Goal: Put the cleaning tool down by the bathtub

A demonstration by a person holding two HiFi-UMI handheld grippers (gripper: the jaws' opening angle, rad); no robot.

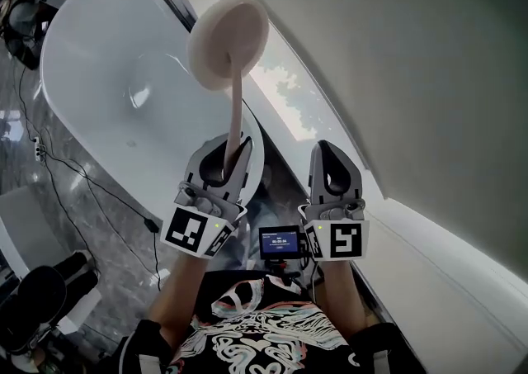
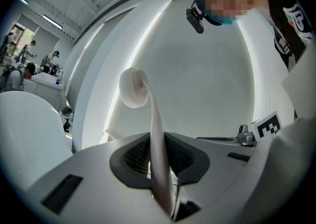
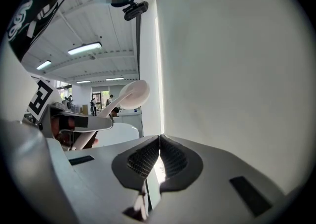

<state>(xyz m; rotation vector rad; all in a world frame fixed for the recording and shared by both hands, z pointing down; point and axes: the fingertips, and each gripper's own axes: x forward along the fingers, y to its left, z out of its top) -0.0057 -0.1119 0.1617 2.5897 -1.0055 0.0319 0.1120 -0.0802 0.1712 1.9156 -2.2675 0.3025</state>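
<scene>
The cleaning tool is a pale pink brush with a round head and a long thin handle. My left gripper is shut on the handle's lower end and holds the tool upright, head up, over the right end of the white bathtub. In the left gripper view the handle runs up between the pads to the round head. My right gripper is beside it to the right, shut and empty, pads touching. The tool's head also shows in the right gripper view.
A pale wall rises on the right with a white ledge below it. Dark marble floor with a black cable lies left of the tub. A small screen sits between the grippers.
</scene>
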